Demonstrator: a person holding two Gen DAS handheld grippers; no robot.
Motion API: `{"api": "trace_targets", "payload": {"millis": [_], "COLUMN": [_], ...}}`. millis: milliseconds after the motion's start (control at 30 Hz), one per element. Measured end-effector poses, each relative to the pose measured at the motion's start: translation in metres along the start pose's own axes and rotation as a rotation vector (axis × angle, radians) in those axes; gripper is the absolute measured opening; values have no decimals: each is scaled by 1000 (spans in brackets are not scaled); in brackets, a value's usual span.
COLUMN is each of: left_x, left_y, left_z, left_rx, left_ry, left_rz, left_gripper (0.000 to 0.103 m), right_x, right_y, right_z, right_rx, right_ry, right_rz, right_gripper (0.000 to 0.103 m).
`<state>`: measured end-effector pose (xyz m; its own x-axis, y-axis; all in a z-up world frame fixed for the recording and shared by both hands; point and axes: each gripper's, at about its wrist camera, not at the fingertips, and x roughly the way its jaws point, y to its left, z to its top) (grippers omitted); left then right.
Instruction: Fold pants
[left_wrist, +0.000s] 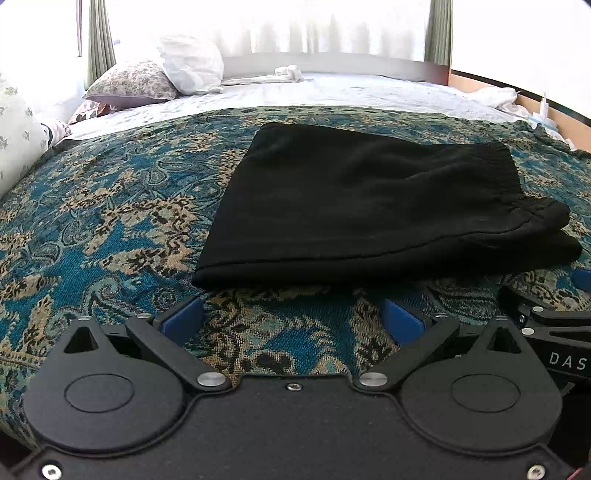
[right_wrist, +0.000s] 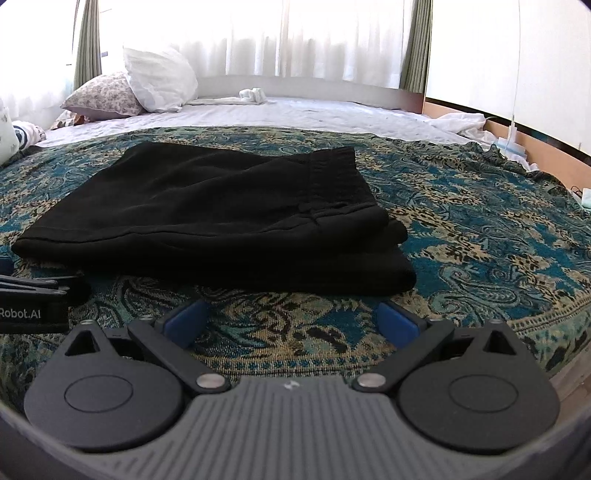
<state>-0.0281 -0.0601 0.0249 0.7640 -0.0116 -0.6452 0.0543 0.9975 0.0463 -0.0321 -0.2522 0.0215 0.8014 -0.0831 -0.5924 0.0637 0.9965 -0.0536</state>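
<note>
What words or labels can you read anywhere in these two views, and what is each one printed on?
"DAS": white letters on the black body of the right gripper, cut off at the right edge of the left wrist view.
"Robot.AI": white letters on the black body of the left gripper, its start cut off at the left edge of the right wrist view.
No text shows on the black pants, the patterned bedspread or the pillows.

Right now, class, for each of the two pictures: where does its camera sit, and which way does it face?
Left wrist view: on the left hand-held gripper, open, facing the folded black pants; the right one's edge shows.
Right wrist view: on the right hand-held gripper, open, facing the pants' waistband end.
Shared: pants, patterned bedspread, pillows.
</note>
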Motion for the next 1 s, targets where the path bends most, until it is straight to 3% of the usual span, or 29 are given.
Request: {"api": "trace_targets", "payload": {"millis": [1000], "left_x": [3], "left_y": [1], "left_z": [-1], "left_rx": [-8], "left_ry": [-1], "left_rz": [-5], "left_gripper": [103], "right_x": [2], "right_y": [1], "right_z": [-3], "right_rx": [-16], "right_ry": [-10], "right_rz": [2], "right_gripper": [103]}}
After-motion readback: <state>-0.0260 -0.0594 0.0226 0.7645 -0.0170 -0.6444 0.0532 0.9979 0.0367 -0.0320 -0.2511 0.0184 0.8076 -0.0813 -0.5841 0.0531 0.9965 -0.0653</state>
